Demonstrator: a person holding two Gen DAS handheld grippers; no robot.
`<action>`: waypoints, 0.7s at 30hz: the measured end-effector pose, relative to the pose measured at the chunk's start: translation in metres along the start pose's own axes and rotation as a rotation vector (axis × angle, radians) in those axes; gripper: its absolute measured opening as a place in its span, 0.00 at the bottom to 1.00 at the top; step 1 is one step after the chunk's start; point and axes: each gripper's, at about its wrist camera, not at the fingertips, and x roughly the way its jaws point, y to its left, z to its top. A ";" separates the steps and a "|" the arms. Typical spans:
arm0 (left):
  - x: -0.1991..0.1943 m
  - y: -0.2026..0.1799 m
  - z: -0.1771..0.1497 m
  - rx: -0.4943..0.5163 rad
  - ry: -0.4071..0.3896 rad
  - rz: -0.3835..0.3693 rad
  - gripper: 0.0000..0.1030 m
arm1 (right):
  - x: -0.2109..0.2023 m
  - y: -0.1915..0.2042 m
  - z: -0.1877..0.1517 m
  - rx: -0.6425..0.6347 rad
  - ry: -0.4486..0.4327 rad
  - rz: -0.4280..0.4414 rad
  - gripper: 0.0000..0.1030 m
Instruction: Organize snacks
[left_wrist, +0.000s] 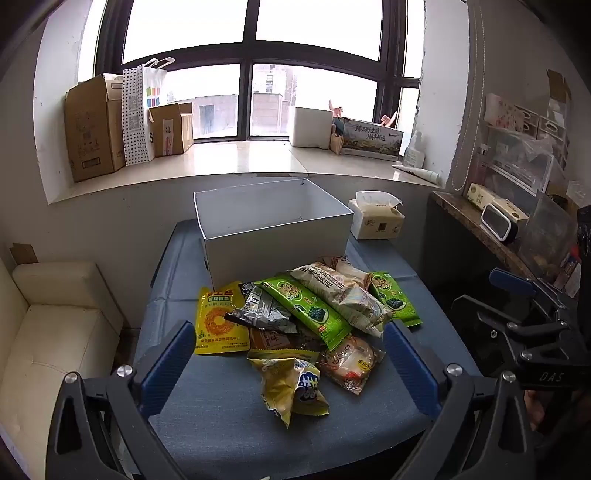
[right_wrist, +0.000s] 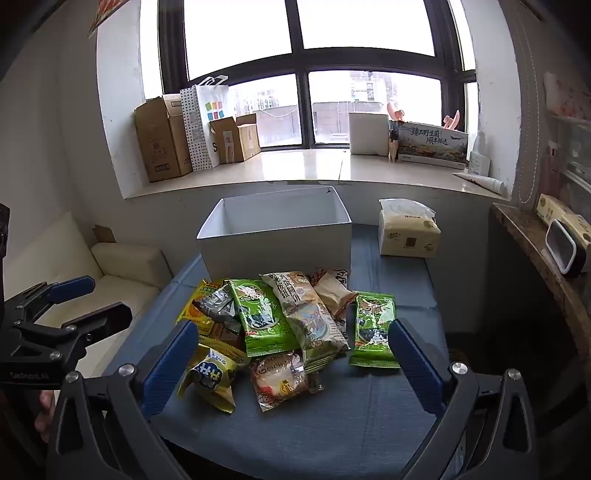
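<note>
A heap of snack packets lies on a blue-covered table (left_wrist: 221, 417), in front of an open, empty white box (left_wrist: 273, 225) (right_wrist: 277, 229). In it are a yellow packet (left_wrist: 218, 317), green seaweed packets (left_wrist: 310, 310) (right_wrist: 373, 328), a long beige biscuit pack (right_wrist: 306, 314), a round bun in clear wrap (right_wrist: 280, 380) and a yellow bag (right_wrist: 208, 376). My left gripper (left_wrist: 291, 362) hovers open over the near side of the heap. My right gripper (right_wrist: 291, 362) is open too, above the near packets. Nothing sits between either pair of fingers.
A tissue pack (right_wrist: 408, 232) stands right of the box. A cream sofa (left_wrist: 55, 332) is on the left, a wooden side shelf (right_wrist: 546, 266) with a small clock on the right. Cardboard boxes (left_wrist: 92, 125) and bags line the windowsill.
</note>
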 end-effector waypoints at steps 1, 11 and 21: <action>0.001 0.000 0.001 0.005 0.001 -0.001 1.00 | 0.000 0.001 0.000 -0.001 0.001 0.002 1.00; -0.008 -0.006 0.002 0.042 -0.037 0.012 1.00 | 0.003 0.004 -0.001 -0.019 0.015 0.004 1.00; -0.005 -0.008 0.003 0.053 -0.028 0.025 1.00 | 0.000 0.007 -0.002 -0.021 0.016 0.002 1.00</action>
